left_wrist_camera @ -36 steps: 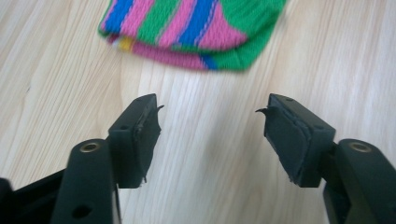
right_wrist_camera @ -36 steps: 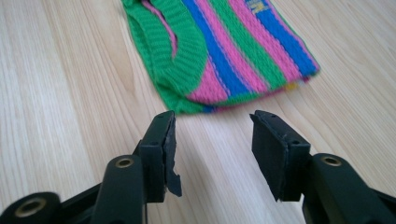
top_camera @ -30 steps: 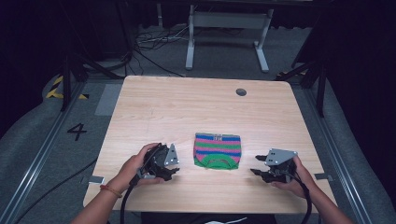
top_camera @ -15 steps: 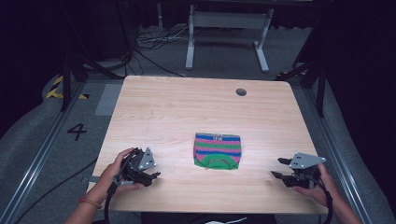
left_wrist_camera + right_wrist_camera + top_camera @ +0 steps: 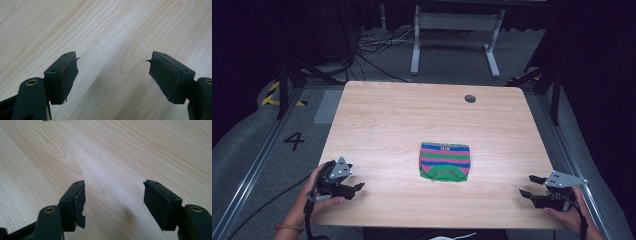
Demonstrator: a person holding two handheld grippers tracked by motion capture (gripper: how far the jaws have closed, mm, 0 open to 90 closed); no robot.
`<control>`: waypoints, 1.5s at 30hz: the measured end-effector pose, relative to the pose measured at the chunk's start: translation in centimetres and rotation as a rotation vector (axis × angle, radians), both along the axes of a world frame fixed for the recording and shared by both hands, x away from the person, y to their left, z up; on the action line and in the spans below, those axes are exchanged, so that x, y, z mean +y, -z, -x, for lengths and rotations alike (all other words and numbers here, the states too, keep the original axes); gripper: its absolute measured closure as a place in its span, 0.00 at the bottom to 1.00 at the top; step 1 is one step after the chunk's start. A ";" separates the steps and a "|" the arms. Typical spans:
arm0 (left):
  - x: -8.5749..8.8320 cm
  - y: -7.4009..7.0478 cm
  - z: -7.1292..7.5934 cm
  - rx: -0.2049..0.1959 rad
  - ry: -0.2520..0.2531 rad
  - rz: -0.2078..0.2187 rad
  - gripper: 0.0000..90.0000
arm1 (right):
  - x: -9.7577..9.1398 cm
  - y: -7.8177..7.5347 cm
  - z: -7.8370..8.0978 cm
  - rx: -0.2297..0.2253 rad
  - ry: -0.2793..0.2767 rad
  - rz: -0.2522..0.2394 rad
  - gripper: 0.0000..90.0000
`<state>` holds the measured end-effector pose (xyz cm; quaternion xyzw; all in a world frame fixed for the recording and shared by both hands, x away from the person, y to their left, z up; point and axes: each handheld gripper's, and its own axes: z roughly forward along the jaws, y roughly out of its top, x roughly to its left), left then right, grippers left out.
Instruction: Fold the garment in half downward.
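1. We see the left gripper (image 5: pixel 354 189) at the near-left corner of the bench (image 5: pixel 402 120), held in the left hand (image 5: pixel 314 197). Its fingers (image 5: pixel 63 75) are spread wide, with nothing between them, only bare wood grain.
2. The right gripper (image 5: pixel 532 187) sits at the near-right corner, just inside the right edge, held by the right hand (image 5: pixel 568 214). Its fingers (image 5: pixel 160 202) are also apart and hold nothing.
3. Both grippers point inward toward the bench middle. We see bare bench between each one and the cloth.
4. The folded striped cloth (image 5: pixel 445 161), in pink, blue and green bands with a green hem on its near side, lies flat slightly right of centre in the near half. It is well apart from both grippers and well inside all edges.
5. Beyond the cloth, the far half of the bench is open wood. A small round grommet hole (image 5: pixel 470 98) sits near the far edge, right of centre.
6. Past the far edge: grey floor, loose cables (image 5: pixel 377 42) and a white frame stand (image 5: pixel 454 30). A floor marking "4" (image 5: pixel 294 141) lies left of the bench, beside a metal rail (image 5: pixel 254 170).
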<state>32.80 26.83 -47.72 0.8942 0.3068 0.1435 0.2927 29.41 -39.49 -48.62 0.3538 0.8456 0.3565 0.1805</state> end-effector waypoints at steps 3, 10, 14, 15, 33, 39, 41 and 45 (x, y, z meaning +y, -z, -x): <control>0.7 0.3 0.1 0.013 -0.015 0.021 0.25 | -0.4 0.2 0.2 0.006 0.023 -0.006 0.38; 2.7 1.9 0.8 0.059 -0.067 0.094 0.22 | -1.0 1.4 0.7 0.040 0.091 -0.059 0.31; 3.2 2.3 1.0 0.029 -0.088 0.136 0.21 | -1.0 1.8 0.7 0.057 0.104 -0.060 0.27; 3.2 2.3 1.1 0.028 -0.093 0.133 0.20 | -0.9 1.8 0.6 0.058 0.108 -0.060 0.26; 2.7 2.4 1.4 0.032 -0.188 0.130 0.14 | -0.8 1.9 0.2 0.069 0.149 -0.049 0.17; 2.7 2.4 1.2 0.032 -0.185 0.120 0.12 | -0.8 1.9 0.1 0.069 0.166 -0.046 0.16; 2.7 2.4 1.2 0.032 -0.188 0.119 0.12 | -0.8 1.9 0.1 0.069 0.166 -0.046 0.16; 2.6 2.4 1.1 0.037 -0.199 0.120 0.10 | -0.8 1.9 0.1 0.068 0.166 -0.045 0.16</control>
